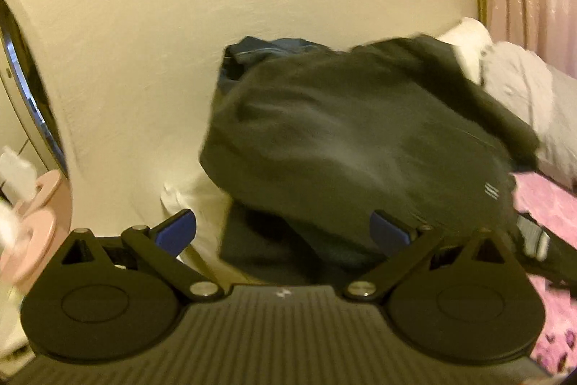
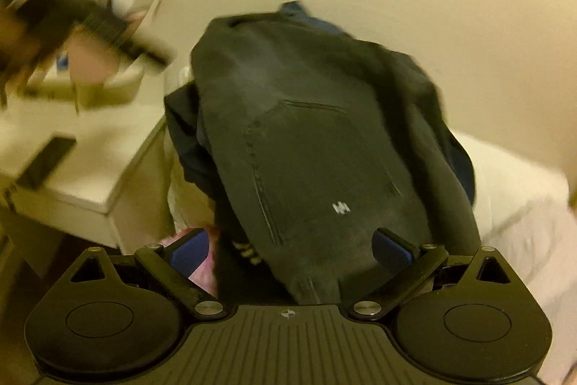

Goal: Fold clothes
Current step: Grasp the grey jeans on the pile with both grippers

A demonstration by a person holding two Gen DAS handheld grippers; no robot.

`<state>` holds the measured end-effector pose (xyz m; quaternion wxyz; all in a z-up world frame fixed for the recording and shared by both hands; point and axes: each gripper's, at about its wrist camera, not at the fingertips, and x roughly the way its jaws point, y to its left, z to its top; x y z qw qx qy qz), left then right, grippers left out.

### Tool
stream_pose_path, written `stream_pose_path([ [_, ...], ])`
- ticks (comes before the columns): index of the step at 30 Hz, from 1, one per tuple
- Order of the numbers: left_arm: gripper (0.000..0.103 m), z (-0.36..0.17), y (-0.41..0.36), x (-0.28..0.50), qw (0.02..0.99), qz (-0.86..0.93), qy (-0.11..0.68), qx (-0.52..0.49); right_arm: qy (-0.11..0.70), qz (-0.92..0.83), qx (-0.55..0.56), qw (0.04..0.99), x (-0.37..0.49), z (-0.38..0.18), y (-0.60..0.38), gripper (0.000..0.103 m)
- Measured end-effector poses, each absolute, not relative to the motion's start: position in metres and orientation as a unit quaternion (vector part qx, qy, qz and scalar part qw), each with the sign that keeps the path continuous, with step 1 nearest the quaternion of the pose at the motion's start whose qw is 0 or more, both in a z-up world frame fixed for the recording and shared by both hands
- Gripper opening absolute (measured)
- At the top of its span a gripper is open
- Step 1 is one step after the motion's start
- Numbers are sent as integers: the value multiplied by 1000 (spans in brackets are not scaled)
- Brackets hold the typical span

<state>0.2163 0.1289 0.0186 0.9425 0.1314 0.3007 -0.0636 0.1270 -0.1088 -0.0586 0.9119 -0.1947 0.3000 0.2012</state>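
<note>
A dark grey-green garment [image 1: 342, 139] with a small white logo lies heaped on top of a pile of clothes, a navy garment [image 1: 259, 49] showing behind it. In the right wrist view the same dark garment [image 2: 317, 150] shows a stitched pocket and logo, with navy cloth [image 2: 187, 147] under its left side. My left gripper [image 1: 283, 233] is open, its blue pads wide apart just before the garment's near edge. My right gripper [image 2: 292, 249] is open, the garment's near edge lying between its pads. Both views are motion-blurred.
A cream wall rises behind the pile. A white pillow [image 1: 465, 38] and pale grey cloth [image 1: 523, 96] lie at right on a pink patterned bedspread [image 1: 551, 215]. A white bedside table [image 2: 90, 161] stands at left, with a dark flat object [image 2: 47, 161]. The other gripper [image 2: 65, 13] blurs at upper left.
</note>
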Motion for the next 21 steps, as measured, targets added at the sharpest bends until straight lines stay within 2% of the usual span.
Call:
stream_pose_path([
  [6, 101, 3, 163, 305, 936, -105, 322, 95, 304, 219, -273, 886, 179, -101, -63, 99],
  [9, 101, -4, 176, 330, 937, -110, 325, 70, 299, 223, -319, 871, 197, -118, -48, 99],
  [13, 99, -6, 183, 349, 936, -137, 321, 35, 299, 213, -327, 871, 212, -122, -47, 98],
  [14, 96, -6, 183, 351, 936, -143, 320, 33, 299, 211, -329, 871, 215, -123, -47, 89],
  [15, 94, -6, 182, 352, 936, -146, 319, 35, 299, 208, -330, 871, 219, -125, -47, 70],
  [16, 91, -6, 181, 353, 935, -150, 319, 37, 299, 206, -332, 871, 222, -126, -47, 68],
  [17, 82, -5, 180, 353, 934, -157, 317, 39, 299, 207, -326, 873, 224, -124, -51, 65],
  [18, 72, -3, 178, 352, 934, -164, 315, 44, 300, 211, -315, 876, 223, -120, -57, 55],
  [19, 67, -1, 176, 352, 933, -170, 313, 50, 301, 214, -304, 878, 222, -117, -62, 43],
  [20, 59, 2, 174, 351, 932, -176, 311, 56, 302, 217, -292, 881, 221, -113, -68, 38],
  [21, 47, 4, 172, 351, 932, -182, 309, 61, 300, 216, -281, 886, 220, -108, -73, 28],
])
